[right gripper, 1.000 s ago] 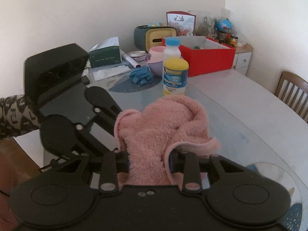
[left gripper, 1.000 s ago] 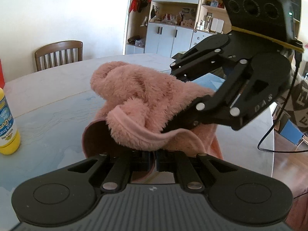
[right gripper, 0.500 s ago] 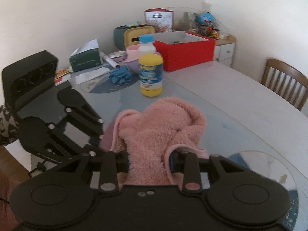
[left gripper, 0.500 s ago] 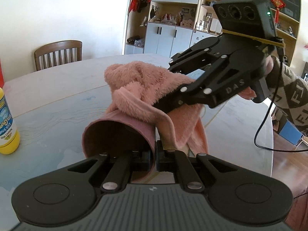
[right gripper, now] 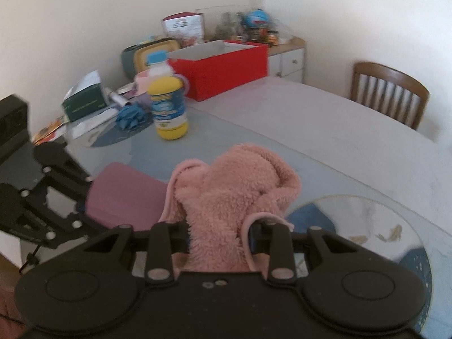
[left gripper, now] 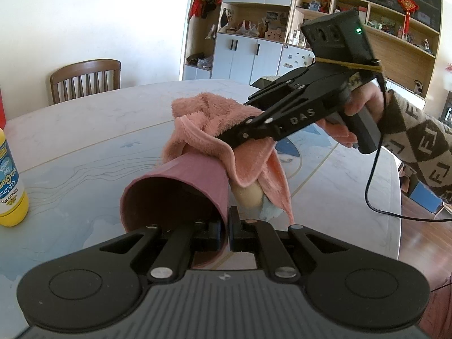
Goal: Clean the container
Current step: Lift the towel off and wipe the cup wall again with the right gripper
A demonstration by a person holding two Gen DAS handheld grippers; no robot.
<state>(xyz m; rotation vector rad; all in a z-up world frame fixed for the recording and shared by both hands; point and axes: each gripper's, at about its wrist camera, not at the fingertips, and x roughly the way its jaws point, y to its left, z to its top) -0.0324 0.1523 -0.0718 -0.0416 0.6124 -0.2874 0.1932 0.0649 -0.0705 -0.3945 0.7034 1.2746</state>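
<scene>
A mauve cup (left gripper: 180, 180) lies tilted above the table with its dark mouth toward the left wrist camera. My left gripper (left gripper: 224, 226) is shut on its rim, one finger inside and one outside. A fluffy pink cloth (left gripper: 214, 118) drapes over the cup's far end and right side. My right gripper (left gripper: 226, 144) comes in from the right, held by a hand in a patterned sleeve, and is shut on that cloth. In the right wrist view the cloth (right gripper: 240, 186) bulges between the right gripper's (right gripper: 217, 228) fingers, with the cup (right gripper: 124, 195) to its left.
A yellow bottle (right gripper: 168, 107) stands on the marble table (left gripper: 84, 130). Behind it are a red box (right gripper: 226, 67), a green tissue box (right gripper: 84, 101) and blue gloves (right gripper: 131, 115). A wooden chair (left gripper: 84, 80) stands at the far edge. A black cable (left gripper: 375, 192) hangs from the right gripper.
The right gripper has drawn the cloth off the cup's mouth, toward the cup's far end and right side, and has rolled. The cup's opening now shows. The left gripper has stayed put.
</scene>
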